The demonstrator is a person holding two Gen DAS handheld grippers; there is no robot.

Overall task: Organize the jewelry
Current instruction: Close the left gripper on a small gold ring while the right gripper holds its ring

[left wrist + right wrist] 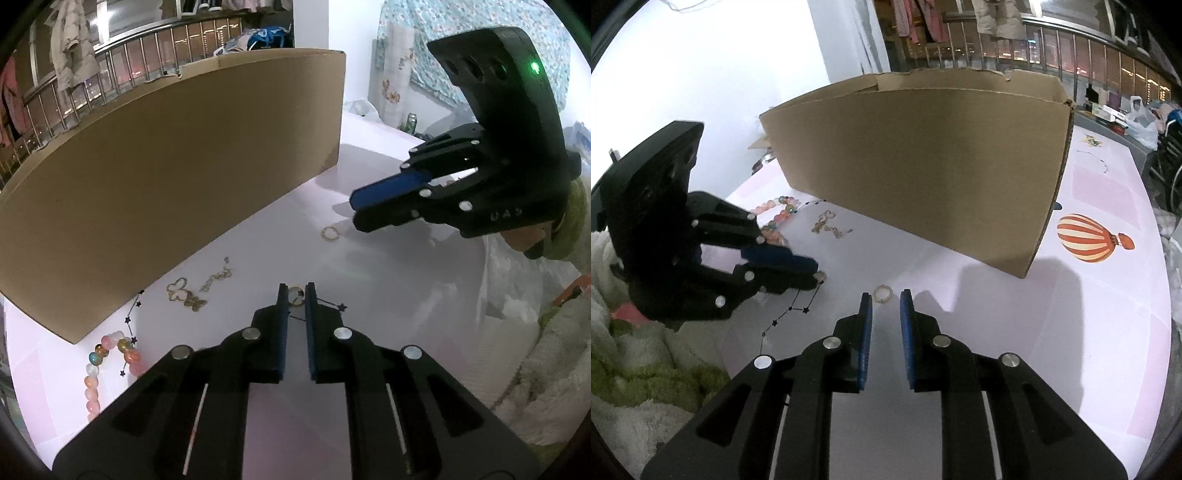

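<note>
My left gripper (296, 295) is open with a gold ring (296, 294) between its fingertips on the pale table; from the right wrist view it (817, 275) looks nearly closed around that ring (820, 275). My right gripper (885, 295) is open just short of a second gold ring (882, 294), also seen in the left wrist view (331, 233) below the right gripper (352, 210). A pastel bead bracelet (96, 365), gold butterfly chain (186, 293) and small chain piece (218, 277) lie by the cardboard box (177, 177).
The tall open cardboard box (923, 166) stands across the table's back. A hot-air balloon print (1089, 238) and star-line prints (798, 308) mark the table cover. Fluffy white and green fabric (646, 369) lies at the near edge. A railing with hanging clothes is behind.
</note>
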